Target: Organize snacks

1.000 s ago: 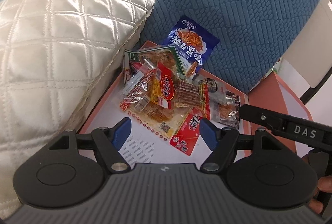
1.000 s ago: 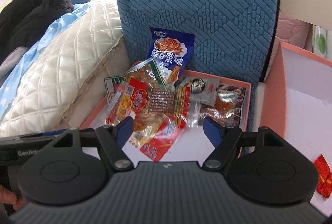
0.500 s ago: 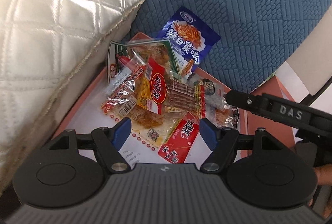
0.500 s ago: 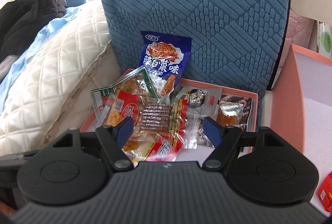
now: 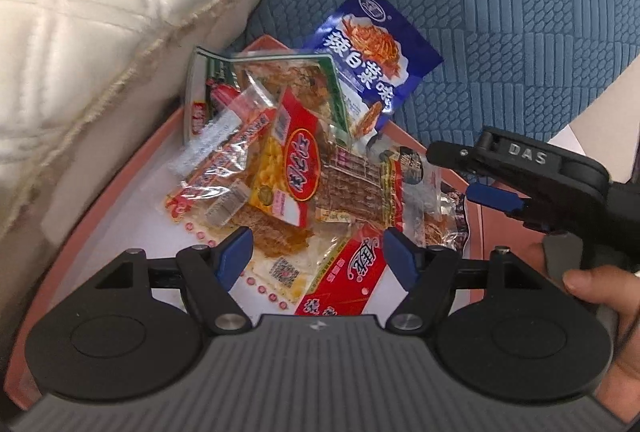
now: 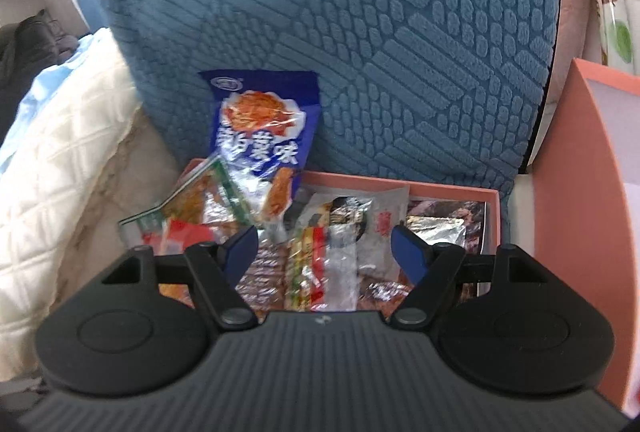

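Both grippers, left (image 5: 316, 252) and right (image 6: 324, 252), hung apart and empty over a jumbled snack pile (image 5: 304, 175) in the tray (image 5: 132, 159), sorting seemingly unstarted.

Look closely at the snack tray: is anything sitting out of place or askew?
Yes. The blue packet stands propped against the blue cushion, sticking up over the far rim of the pink tray instead of lying flat. The other snack packets lie in a loose, overlapping heap at mixed angles, not sorted.
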Tool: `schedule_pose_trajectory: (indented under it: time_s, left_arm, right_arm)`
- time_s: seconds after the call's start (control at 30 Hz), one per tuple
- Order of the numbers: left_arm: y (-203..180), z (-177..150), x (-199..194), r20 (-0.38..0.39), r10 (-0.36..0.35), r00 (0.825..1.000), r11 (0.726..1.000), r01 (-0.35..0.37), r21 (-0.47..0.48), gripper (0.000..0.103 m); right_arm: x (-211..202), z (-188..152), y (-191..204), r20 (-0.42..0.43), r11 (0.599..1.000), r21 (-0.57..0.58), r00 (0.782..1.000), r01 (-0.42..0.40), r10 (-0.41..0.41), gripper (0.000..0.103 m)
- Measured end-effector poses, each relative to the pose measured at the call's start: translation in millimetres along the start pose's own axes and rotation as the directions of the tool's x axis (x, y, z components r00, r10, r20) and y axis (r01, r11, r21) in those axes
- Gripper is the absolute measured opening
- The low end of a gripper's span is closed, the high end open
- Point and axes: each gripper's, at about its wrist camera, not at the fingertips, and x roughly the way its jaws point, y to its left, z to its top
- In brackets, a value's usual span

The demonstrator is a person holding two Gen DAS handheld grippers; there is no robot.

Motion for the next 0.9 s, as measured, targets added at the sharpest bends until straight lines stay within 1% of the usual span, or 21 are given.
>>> schedule_pose_trajectory:
  time_s: [0.13, 0.3, 0.4, 0.43, 0.47, 0.6, 0.7, 0.73, 0.83, 0.9]
  left_arm:
    - [0, 2, 13, -0.017, -0.005, 1.0, 1.0, 0.005, -0.024, 0.075]
    - [7, 4, 24, -0.02, -0.043, 0.999, 0.996, 0.041, -0.075, 0.075]
    - [10, 5, 26, -0.012, -0.086, 0.996, 0.991, 0.085, -0.104, 0.075]
    - [10, 5, 27, -0.009, -0.1, 0.995, 0.989, 0.099, -0.113, 0.075]
    - [11, 6, 28, -0.006, -0.114, 0.993, 0.986, 0.113, -0.123, 0.075]
    - [11, 8, 28, 0.014, -0.167, 0.986, 0.975, 0.168, -0.143, 0.075]
    - [7, 11, 28, 0.03, -0.194, 0.981, 0.97, 0.196, -0.146, 0.075]
    - [6, 13, 27, 0.05, -0.209, 0.977, 0.966, 0.214, -0.145, 0.075]
    - [3, 16, 26, 0.075, -0.254, 0.964, 0.954, 0.262, -0.147, 0.075]
    - [2, 19, 31, 0.074, -0.254, 0.964, 0.953, 0.262, -0.152, 0.075]
  right_arm:
    - [17, 5, -14, -0.01, 0.998, 0.051, 1.0, 0.028, -0.028, 0.075]
    - [43, 10, -31, -0.052, 0.993, 0.122, 0.999, 0.009, -0.003, 0.075]
    - [53, 10, -39, -0.066, 0.983, 0.171, 0.995, -0.066, 0.078, 0.075]
    - [54, 10, -41, -0.064, 0.975, 0.195, 0.991, -0.103, 0.117, 0.078]
    - [54, 9, -43, -0.061, 0.969, 0.213, 0.988, -0.125, 0.141, 0.077]
    - [55, 10, -50, -0.045, 0.945, 0.27, 0.979, -0.182, 0.201, 0.077]
    - [52, 11, -59, -0.022, 0.918, 0.328, 0.969, -0.224, 0.244, 0.074]
    - [50, 10, -64, -0.009, 0.904, 0.354, 0.966, -0.239, 0.259, 0.073]
    - [43, 11, -71, 0.029, 0.87, 0.392, 0.949, -0.299, 0.314, 0.073]
    - [37, 8, -77, 0.049, 0.848, 0.406, 0.935, -0.339, 0.35, 0.073]
